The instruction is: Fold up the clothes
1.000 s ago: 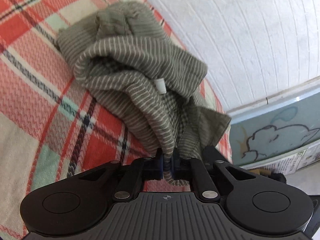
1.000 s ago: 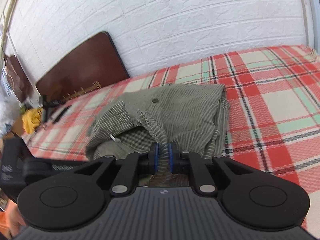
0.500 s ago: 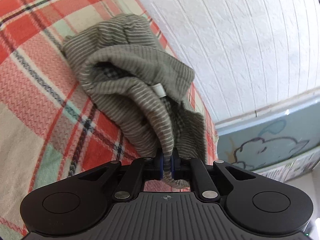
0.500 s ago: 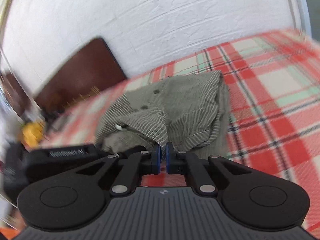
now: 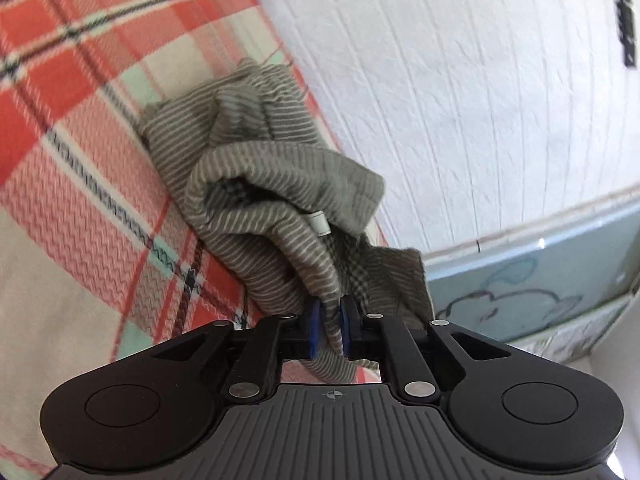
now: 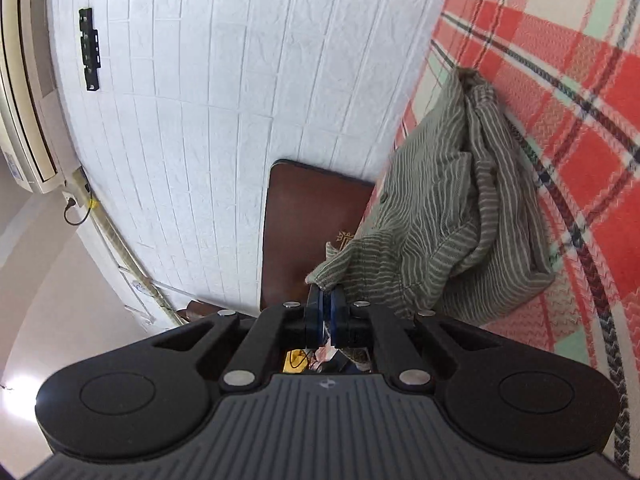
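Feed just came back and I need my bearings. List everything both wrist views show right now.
striped shirt: one, olive-grey with pale stripes, bunched on the bed by the wall
plaid bedspread: one, red, cream and mint, under the shirt
brick-pattern wall: white, behind the bed
headboard: one, dark brown, against the wall
air conditioner: one, cream, high on the wall
left gripper: black, shut on shirt fabric
right gripper: black, shut on a shirt corner

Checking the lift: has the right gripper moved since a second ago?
Yes. The right gripper, shut on the striped shirt, has rolled; the white brick wall now stands left of the bedspread.
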Available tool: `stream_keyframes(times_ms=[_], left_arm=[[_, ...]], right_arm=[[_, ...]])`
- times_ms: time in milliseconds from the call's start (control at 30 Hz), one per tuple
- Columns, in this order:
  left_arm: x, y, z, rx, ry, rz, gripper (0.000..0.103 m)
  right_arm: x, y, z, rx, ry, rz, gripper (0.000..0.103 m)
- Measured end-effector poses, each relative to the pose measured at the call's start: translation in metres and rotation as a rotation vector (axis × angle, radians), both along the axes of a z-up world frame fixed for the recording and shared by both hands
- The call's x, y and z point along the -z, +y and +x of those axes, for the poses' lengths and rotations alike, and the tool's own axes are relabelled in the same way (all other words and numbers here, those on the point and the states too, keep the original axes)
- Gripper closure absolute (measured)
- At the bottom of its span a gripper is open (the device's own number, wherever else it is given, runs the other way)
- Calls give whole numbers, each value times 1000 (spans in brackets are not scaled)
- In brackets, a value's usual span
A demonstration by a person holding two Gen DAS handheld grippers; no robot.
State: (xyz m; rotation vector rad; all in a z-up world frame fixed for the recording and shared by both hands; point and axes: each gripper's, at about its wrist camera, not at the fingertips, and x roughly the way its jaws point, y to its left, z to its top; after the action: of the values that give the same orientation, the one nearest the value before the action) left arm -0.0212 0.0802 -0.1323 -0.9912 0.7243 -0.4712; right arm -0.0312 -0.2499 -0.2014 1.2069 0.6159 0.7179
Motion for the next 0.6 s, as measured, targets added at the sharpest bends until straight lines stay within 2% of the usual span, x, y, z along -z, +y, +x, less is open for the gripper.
stream_keyframes(times_ms=[200, 233, 333, 400, 467, 600], left_arm=[[-49, -21, -10, 248, -283, 366, 76], [-57, -25, -12, 289, -330, 427, 73], [-63, -51, -14, 417, -458, 582, 50], [-61, -61, -8, 475, -493, 609, 48], [-61, -65, -3, 511, -503, 597, 48], [-49, -66, 14, 540, -457, 551, 47]], right_arm=[[-5, -6, 8, -45, -57, -66, 99], [-8, -7, 9, -57, -69, -81, 99], [-13, -8, 13, -91, -94, -84, 99], [-16, -11, 15, -106, -114, -88, 99], [-19, -13, 16, -118, -132, -100, 99], [-21, -18, 15, -150, -160, -111, 97]])
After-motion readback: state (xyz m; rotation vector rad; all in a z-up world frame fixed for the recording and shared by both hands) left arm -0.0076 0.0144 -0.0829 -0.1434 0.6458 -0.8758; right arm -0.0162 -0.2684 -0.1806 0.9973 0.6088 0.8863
